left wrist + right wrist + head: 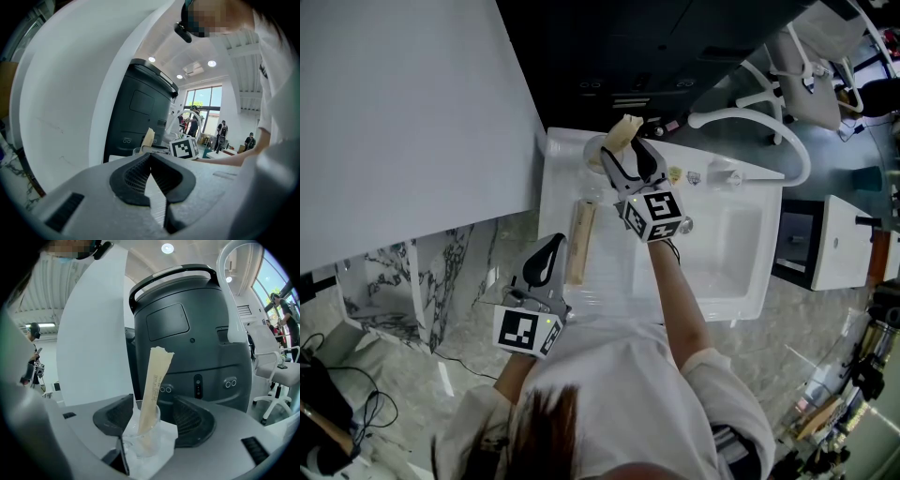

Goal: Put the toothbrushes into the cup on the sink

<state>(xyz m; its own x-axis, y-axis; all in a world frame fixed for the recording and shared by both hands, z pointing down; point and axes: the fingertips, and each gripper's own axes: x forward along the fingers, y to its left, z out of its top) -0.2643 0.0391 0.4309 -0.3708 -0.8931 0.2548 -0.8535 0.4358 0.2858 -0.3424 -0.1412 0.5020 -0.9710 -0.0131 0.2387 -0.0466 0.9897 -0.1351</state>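
Observation:
A clear cup (592, 153) stands at the sink's back left corner with a cream-wrapped toothbrush (624, 132) upright in it. My right gripper (632, 159) is open around that pack. In the right gripper view the toothbrush (155, 385) leans in the cup (143, 441) between the spread jaws of my right gripper (152, 417), touching neither pad. A second wrapped toothbrush (579, 242) lies on the sink's left ledge. My left gripper (547, 266) hangs shut and empty just left of it. In its own view the left gripper (150, 160) has its pads meeting.
The white sink (750, 302) has a curved white faucet (773, 127) at its back edge. Behind it stands a dark appliance (187, 333). A big white panel (403, 112) lies to the left. An office chair (811, 70) is at the upper right.

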